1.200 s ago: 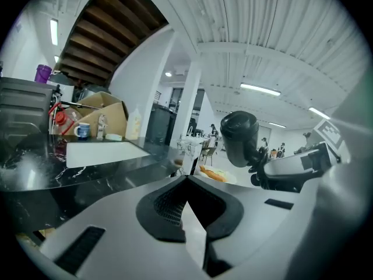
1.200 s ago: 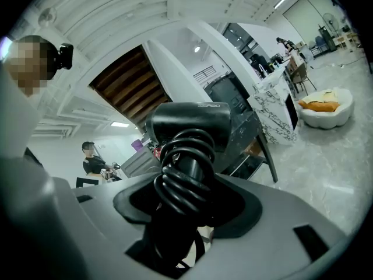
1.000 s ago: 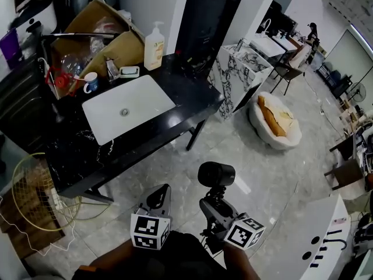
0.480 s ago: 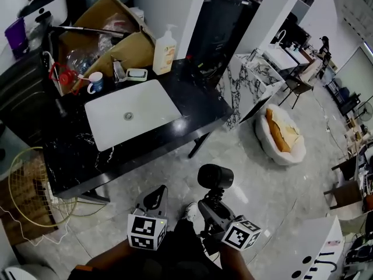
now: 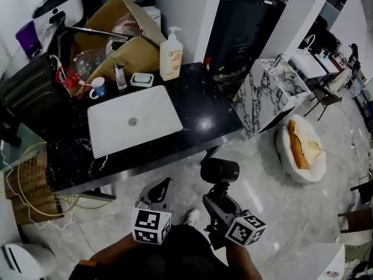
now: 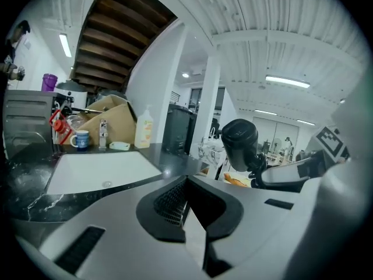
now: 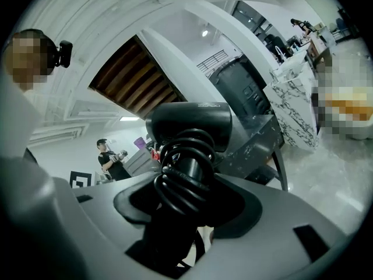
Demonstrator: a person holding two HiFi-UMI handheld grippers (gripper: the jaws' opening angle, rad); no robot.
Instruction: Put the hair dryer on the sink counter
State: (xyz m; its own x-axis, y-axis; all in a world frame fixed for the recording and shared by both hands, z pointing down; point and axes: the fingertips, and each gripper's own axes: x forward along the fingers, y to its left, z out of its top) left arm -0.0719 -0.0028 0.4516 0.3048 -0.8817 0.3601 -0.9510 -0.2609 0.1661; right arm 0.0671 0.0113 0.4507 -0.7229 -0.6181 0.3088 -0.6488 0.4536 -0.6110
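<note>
Black surface (image 5: 201, 107) with white basin (image 5: 133, 121): ahead of me. My left tool (image 5: 161, 186): jaws pressed together, nothing between them. My right tool (image 5: 218, 194): pinching the hair dryer (image 5: 220, 171) by its cord-wrapped handle, barrel up, over the floor near the surface's edge.

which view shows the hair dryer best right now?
Right gripper view: the hair dryer fills the frame, its cord-wrapped handle clamped in the right tongs. Head view shows it small from above, upright, over the floor short of the counter. Left gripper view shows it side-on, small, at right.
</note>
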